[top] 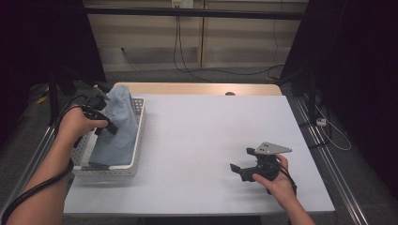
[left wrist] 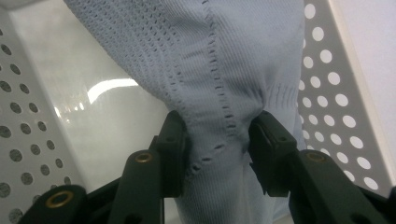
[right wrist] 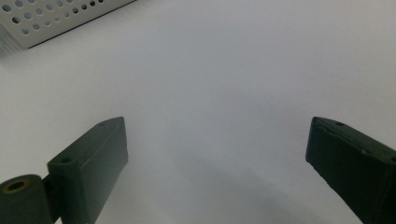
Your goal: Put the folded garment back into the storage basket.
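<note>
Left tongs (left wrist: 217,140) pinch the pale blue cloth (left wrist: 215,65) above the basket (left wrist: 341,107); right tongs (right wrist: 215,163) gape over bare table (right wrist: 210,70).

I'm working in a lab-style recording bay: black curtains (top: 361,70) at three and nine o'clock, cables (top: 187,65) dangling at twelve, a bare white table (top: 211,140)

A: How many things are there?
B: One pale blue cloth (top: 117,124), one white perforated basket (top: 136,140), one table (top: 211,140).
A: And grippers?
B: Two: left gripper (top: 104,123), right gripper (top: 240,169).
</note>
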### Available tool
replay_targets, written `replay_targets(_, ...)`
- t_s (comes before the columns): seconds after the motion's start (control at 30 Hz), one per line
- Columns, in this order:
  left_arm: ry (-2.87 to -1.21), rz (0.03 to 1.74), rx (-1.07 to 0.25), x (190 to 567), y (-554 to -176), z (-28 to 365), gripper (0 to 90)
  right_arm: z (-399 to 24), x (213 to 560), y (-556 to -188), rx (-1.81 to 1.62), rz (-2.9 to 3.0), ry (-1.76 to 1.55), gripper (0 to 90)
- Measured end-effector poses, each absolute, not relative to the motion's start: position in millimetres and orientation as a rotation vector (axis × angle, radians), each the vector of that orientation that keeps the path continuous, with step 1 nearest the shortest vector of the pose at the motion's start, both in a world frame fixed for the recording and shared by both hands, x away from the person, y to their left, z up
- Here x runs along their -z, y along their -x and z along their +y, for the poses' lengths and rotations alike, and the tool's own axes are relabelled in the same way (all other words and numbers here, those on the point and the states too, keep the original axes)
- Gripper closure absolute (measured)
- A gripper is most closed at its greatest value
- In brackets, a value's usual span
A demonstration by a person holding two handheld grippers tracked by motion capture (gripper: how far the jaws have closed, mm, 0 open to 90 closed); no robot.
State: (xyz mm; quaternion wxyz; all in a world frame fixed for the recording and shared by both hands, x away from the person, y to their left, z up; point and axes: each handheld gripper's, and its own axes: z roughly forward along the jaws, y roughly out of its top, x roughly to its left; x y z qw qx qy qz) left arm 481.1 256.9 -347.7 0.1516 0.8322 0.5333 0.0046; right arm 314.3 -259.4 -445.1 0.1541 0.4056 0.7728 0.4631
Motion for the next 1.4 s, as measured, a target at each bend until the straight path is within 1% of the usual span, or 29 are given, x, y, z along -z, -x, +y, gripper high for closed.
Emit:
replay_targets(0.17,-2.384,1.527,-0.028,346.1,-481.8,257.2,55.7,-259.6,444.9,-314.1,-1.33,2.214,-1.163,5.4)
replay_targets(0.23,-2.374,1.527,-0.043,344.2,-482.5,258.0,49.7,-259.8,444.8,-314.2,-1.331,2.212,-1.166,5.4)
replay_targets(0.3,-2.366,1.521,-0.063,342.0,-483.3,259.3,48.2,-259.7,444.8,-314.1,-1.33,2.213,-1.166,5.4)
replay_targets(0.37,-2.349,1.516,-0.089,339.7,-484.4,260.3,43.9,-259.5,444.7,-314.1,-1.331,2.214,-1.162,5.4)
replay_targets(0.4,-2.342,1.512,-0.107,338.9,-485.1,260.8,39.4,-259.4,444.7,-314.2,-1.332,2.214,-1.162,5.4)
replay_targets(0.43,-2.324,1.505,-0.132,337.4,-486.9,261.9,38.0,-259.3,444.9,-314.3,-1.332,2.215,-1.161,5.4)
replay_targets(0.53,-2.302,1.493,-0.153,336.3,-489.3,262.1,36.1,-258.9,445.2,-314.3,-1.332,2.219,-1.159,5.4)
replay_targets(0.63,-2.291,1.488,-0.18,336.2,-492.2,261.4,32.0,-258.7,445.0,-314.4,-1.333,2.219,-1.159,5.4)
replay_targets(0.83,-2.267,1.476,-0.2,339.1,-497.6,260.6,28.2,-259.3,445.1,-314.6,-1.335,2.219,-1.157,5.4)
replay_targets(1.23,-2.197,1.494,-0.223,338.7,-506.2,264.7,29.8,-258.4,445.0,-315.1,-1.338,2.223,-1.154,5.4)
replay_targets(1.3,-2.184,1.496,-0.229,337.6,-507.8,265.5,33.4,-258.5,445.0,-315.1,-1.338,2.223,-1.155,5.4)
replay_targets(1.33,-2.178,1.497,-0.231,337.2,-508.5,265.7,37.5,-258.5,445.4,-315.1,-1.337,2.225,-1.155,5.4)
replay_targets(1.37,-2.177,1.498,-0.235,337.1,-509.0,265.6,37.5,-258.5,445.4,-315.1,-1.337,2.225,-1.155,5.4)
replay_targets(1.4,-2.181,1.495,-0.236,337.1,-509.7,265.2,44.2,-258.3,445.4,-315.2,-1.337,2.226,-1.155,5.4)
